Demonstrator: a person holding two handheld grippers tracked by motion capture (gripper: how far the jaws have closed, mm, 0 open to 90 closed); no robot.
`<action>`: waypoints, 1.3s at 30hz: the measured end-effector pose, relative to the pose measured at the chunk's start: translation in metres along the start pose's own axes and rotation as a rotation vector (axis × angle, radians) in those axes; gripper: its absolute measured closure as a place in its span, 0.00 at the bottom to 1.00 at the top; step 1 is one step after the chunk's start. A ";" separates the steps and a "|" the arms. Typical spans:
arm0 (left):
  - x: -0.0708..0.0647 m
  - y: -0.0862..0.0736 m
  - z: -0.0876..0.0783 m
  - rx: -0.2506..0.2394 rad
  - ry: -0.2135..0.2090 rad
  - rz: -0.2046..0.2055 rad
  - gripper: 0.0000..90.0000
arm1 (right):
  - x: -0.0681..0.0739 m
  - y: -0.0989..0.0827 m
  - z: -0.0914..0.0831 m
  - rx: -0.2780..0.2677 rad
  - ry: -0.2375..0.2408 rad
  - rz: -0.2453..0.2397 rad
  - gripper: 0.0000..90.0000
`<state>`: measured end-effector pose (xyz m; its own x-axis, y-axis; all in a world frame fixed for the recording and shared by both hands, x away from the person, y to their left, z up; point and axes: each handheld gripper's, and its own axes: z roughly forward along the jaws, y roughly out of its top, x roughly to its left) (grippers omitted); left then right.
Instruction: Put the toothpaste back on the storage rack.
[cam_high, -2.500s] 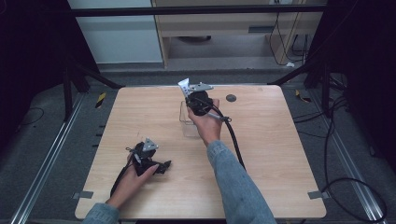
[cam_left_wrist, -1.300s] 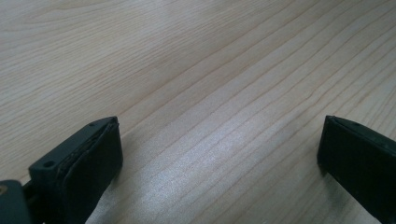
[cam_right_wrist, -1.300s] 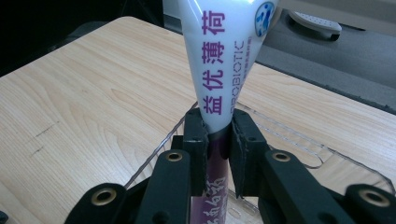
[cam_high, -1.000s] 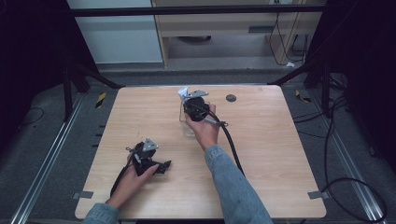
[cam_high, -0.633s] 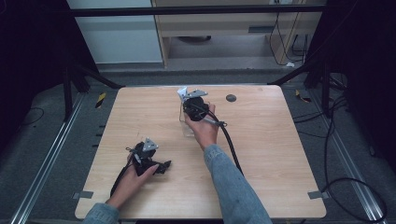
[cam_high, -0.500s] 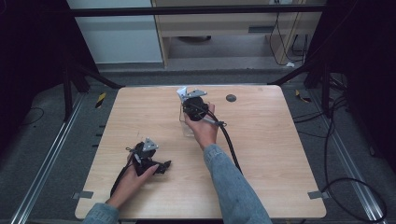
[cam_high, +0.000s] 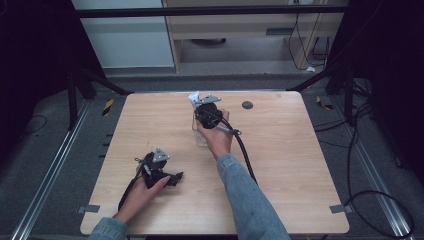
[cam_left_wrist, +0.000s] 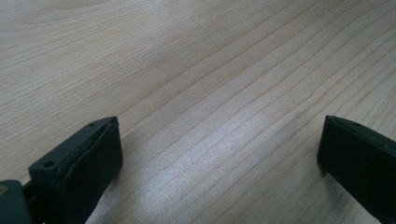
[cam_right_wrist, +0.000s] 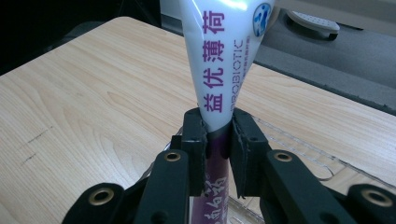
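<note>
Our right tongs (cam_right_wrist: 217, 140) gripped a white-and-purple tube (cam_right_wrist: 224, 56) above a clear tray (cam_right_wrist: 299, 154); our left tongs (cam_left_wrist: 219, 158) rested open on the worktop (cam_high: 280, 150).

High view looks forward and down from above; both gripper views sit close over the same pale wooden worktop (cam_high: 280, 150).
</note>
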<state>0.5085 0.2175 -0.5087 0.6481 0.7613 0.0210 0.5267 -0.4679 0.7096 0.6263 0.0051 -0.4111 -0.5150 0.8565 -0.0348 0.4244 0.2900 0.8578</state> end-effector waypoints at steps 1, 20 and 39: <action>0.000 0.000 0.000 0.000 0.000 0.000 0.00 | 0.000 0.000 0.000 0.000 -0.001 0.003 0.86; 0.000 0.000 0.000 0.000 0.000 0.001 0.00 | 0.000 0.000 0.000 -0.004 0.010 0.014 0.84; 0.000 0.000 0.000 0.001 0.001 0.000 0.00 | 0.000 -0.002 -0.005 0.000 0.018 0.011 0.83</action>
<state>0.5085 0.2175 -0.5086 0.6476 0.7617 0.0222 0.5270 -0.4687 0.7090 0.6225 0.0023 -0.4101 -0.5237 0.8518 -0.0162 0.4298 0.2806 0.8582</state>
